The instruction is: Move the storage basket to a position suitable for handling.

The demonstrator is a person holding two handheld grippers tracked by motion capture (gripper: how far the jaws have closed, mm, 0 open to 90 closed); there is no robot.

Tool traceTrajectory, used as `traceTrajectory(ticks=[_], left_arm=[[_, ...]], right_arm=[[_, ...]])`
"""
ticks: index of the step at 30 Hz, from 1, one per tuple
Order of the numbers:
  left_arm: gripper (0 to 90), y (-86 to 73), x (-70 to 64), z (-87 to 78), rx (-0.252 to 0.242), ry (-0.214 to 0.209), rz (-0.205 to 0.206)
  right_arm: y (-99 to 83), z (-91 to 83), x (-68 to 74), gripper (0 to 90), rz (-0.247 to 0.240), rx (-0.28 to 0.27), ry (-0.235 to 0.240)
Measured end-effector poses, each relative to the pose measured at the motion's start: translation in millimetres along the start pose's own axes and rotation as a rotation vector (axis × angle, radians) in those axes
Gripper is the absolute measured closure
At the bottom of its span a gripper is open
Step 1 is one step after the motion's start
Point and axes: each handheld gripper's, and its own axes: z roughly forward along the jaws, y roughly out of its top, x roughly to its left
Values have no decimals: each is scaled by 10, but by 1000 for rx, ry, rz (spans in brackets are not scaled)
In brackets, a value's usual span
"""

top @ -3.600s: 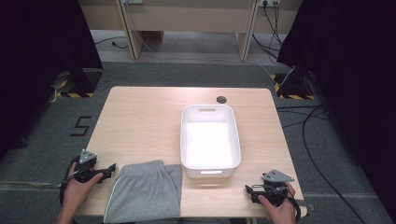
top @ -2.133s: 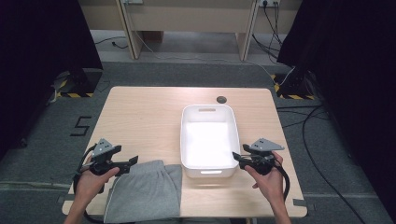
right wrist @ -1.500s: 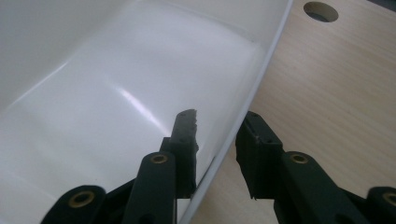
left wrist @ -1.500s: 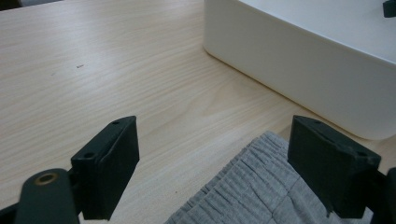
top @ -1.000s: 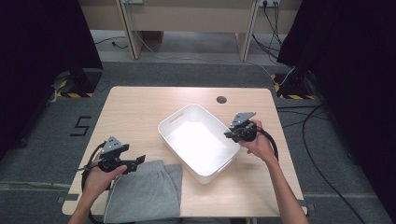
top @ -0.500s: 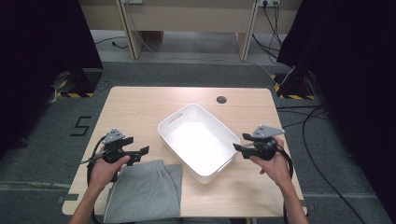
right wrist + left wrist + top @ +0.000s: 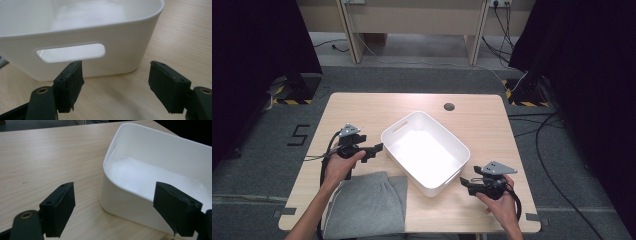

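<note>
Around the wooden table

The light wooden table point(image 7: 362, 107) has a small dark round spot point(image 7: 449, 106) near its far edge. A grey folded cloth point(image 7: 367, 205) lies at the near edge and hangs a little over it. The floor point(image 7: 412, 80) is grey. A white "5" point(image 7: 300, 135) is marked on it left of the table. Yellow and black stripes point(image 7: 287, 101) sit by both far corners. Black cables point(image 7: 552, 145) run along the right side. Dark curtains point(image 7: 252, 40) hang on both sides.

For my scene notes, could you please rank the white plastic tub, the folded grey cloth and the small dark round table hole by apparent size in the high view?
1. White plastic tub.
2. Folded grey cloth; partly cut off by the frame, so the top two are unsure.
3. Small dark round table hole.
</note>
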Motion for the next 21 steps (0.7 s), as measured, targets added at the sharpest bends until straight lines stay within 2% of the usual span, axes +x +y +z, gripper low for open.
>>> traceTrajectory(ticks=[5,9,10,13,17,21], left_arm=[[187,73,-17,139,13,9,3],[203,72,-13,256,60,35,25],[207,60,-8,277,76,39,31],[214,42,3,280,82,22,8],[215,29,-25,246,96,15,17],[248,8,-52,214,106,-15,17]], right_arm=[[81,102,52,289,-16,-13,-11],[125,157,27,308,-21,9,-43],[136,166,7,302,-30,12,-59],[165,185,-80,312,-27,7,-96],[218,258,-224,317,3,3,-102],[300,382,-390,319,20,-9,-115]])
